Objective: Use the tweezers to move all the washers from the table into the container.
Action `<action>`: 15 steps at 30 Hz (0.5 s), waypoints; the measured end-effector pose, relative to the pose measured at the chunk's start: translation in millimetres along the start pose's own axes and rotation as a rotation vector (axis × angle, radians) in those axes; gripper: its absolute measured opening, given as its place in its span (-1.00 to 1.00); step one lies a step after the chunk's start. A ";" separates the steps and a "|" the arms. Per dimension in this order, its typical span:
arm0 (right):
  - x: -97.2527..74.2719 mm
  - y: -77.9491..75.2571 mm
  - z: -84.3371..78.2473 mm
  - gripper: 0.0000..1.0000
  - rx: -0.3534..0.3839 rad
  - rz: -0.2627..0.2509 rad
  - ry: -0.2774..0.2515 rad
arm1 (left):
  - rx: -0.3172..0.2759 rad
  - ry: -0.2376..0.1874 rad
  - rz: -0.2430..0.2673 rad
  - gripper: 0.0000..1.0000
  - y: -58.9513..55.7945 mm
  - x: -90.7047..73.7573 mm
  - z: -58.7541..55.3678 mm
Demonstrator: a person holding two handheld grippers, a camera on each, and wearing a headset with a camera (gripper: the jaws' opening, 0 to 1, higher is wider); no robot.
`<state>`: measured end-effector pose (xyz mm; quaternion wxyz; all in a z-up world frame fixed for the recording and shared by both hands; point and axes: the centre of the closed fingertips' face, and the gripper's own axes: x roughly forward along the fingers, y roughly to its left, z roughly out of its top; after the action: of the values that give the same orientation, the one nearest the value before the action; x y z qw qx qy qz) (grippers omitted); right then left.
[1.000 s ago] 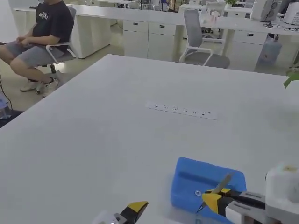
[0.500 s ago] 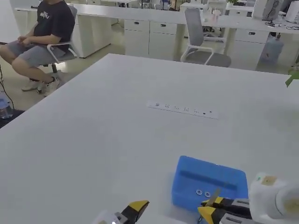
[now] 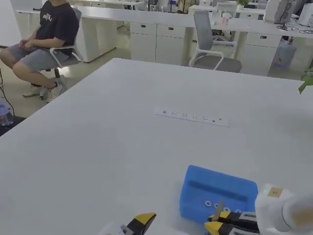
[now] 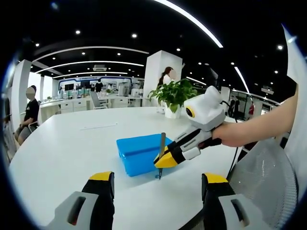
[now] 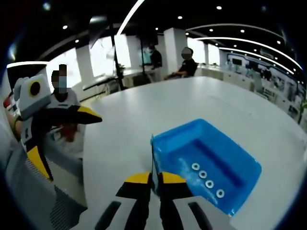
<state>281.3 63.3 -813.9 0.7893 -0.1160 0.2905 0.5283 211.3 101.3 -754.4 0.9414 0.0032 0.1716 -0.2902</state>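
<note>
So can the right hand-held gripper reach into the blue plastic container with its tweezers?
Probably yes: the right hand-held gripper, shut on the thin metal tweezers, sits at the near edge of the open blue plastic container, with nothing between them.

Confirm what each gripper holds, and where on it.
Right tongs pinch the tweezers roughly mid-length, ends sticking out both sides. Left tongs are open, holding nothing.
</note>
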 end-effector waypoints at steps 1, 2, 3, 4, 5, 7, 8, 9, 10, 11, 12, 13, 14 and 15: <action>-1.4 2.4 -1.5 -0.94 0.002 0.003 -0.002 | 0.000 0.000 -0.001 0.50 -0.1 0.0 0.1; -2.4 3.6 -2.4 -0.95 0.003 0.005 -0.003 | 0.000 0.000 -0.001 0.50 -0.1 0.0 -0.1; -4.2 5.7 -3.1 -0.95 0.008 0.008 -0.005 | 0.001 0.000 -0.002 0.50 -0.1 0.0 0.0; -5.5 7.1 -4.4 -0.96 0.016 0.012 -0.004 | 0.002 -0.001 -0.003 0.50 -0.3 0.0 0.1; -6.6 8.4 -5.9 -0.97 0.034 0.015 -0.005 | 0.001 0.001 -0.004 0.50 -0.6 0.1 -0.3; -9.5 12.8 -8.3 -0.96 0.068 0.026 -0.015 | 0.002 0.001 -0.006 0.50 -1.0 0.0 -0.2; -10.2 14.7 -8.0 -0.96 0.059 0.023 -0.028 | 0.002 0.001 -0.007 0.50 -1.3 0.0 -0.2; -10.9 16.3 -9.1 -0.96 0.061 0.025 -0.027 | 0.001 0.001 -0.008 0.50 -1.5 0.0 -0.4; -11.0 17.7 -10.0 -0.96 0.065 0.027 -0.031 | 0.001 0.002 -0.009 0.50 -1.5 0.0 -0.6; -11.6 18.0 -10.5 -0.96 0.069 0.026 -0.035 | 0.002 0.003 -0.009 0.50 -1.5 0.0 -0.7; -12.2 17.4 -10.2 -0.96 0.073 0.024 -0.043 | 0.002 0.003 -0.010 0.50 -1.9 0.0 -0.7; -12.0 16.1 -10.2 -0.96 0.083 0.023 -0.048 | 0.001 0.003 -0.011 0.50 -2.2 0.0 -0.6; -12.1 15.0 -10.0 -0.95 0.091 0.021 -0.051 | 0.001 0.004 -0.012 0.50 -2.5 0.0 -0.7; -12.0 13.7 -9.0 -0.95 0.102 0.016 -0.055 | 0.002 0.005 -0.012 0.50 -2.7 -0.1 -0.8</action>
<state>262.7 55.4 -812.4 0.7977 -0.0587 0.2964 0.5218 209.5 99.1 -754.9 0.9392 0.0039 0.1735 -0.2962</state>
